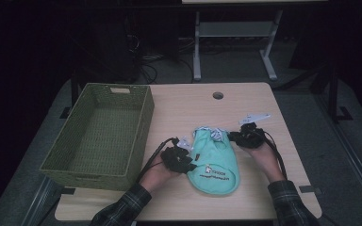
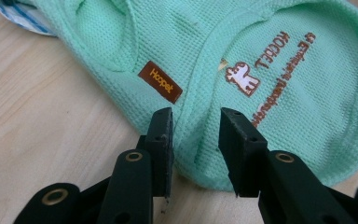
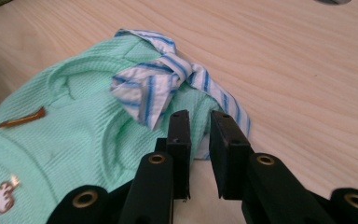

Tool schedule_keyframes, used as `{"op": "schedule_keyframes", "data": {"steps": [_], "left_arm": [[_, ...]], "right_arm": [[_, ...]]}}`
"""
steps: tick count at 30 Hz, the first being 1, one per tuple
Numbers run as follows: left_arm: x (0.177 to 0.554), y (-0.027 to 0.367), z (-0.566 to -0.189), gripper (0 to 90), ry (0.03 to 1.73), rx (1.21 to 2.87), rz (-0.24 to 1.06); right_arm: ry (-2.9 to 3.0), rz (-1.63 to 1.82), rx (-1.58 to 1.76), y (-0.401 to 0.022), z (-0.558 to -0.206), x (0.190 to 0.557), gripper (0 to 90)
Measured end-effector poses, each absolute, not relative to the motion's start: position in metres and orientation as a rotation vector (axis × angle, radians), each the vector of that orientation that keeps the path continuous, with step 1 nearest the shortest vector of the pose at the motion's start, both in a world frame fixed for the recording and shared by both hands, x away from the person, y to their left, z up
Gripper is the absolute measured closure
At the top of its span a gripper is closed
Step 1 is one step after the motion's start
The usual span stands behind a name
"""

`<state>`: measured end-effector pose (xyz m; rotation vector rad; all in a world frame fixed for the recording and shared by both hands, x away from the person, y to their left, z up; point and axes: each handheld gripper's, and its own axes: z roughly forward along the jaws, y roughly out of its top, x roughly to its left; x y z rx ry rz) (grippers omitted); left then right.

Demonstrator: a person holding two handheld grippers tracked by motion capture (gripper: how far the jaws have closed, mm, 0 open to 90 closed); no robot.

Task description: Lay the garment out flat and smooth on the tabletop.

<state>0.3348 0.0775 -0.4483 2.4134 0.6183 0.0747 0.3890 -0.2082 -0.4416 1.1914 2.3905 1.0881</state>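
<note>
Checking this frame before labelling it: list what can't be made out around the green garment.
- Small print on the green garment: left gripper view, upside down and too fine to read fully.
- Garment's underside: all views, lying against the table.
- Basket near inner wall: high view, hidden behind its own rim.

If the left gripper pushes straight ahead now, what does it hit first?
Most likely the mint green garment: its hem fold lies between the parted jaws of the left gripper, seemingly not pinched, though depth is hard to judge.
</note>
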Motion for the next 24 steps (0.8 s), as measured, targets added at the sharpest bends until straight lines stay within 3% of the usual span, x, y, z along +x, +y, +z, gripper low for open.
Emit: {"op": "schedule_keyframes", "data": {"steps": [5,9,13,24], "left_arm": [[0.335,0.076,-0.451,67.0,0.61,2.438,0.091],[0.334,0.074,-0.453,74.7,0.593,2.465,0.112],[0.334,0.074,-0.453,84.7,0.598,2.459,0.108],[0.332,0.083,-0.446,87.1,0.621,2.468,0.102]], "right_arm": [[2.39,1.082,1.2,-0.201,-0.447,0.404,76.7],[2.406,1.06,1.225,-0.198,-0.457,0.41,77.3],[2.418,1.054,1.231,-0.197,-0.462,0.412,88.8],[2.357,0.977,1.196,-0.208,-0.459,0.414,90.0]]}}
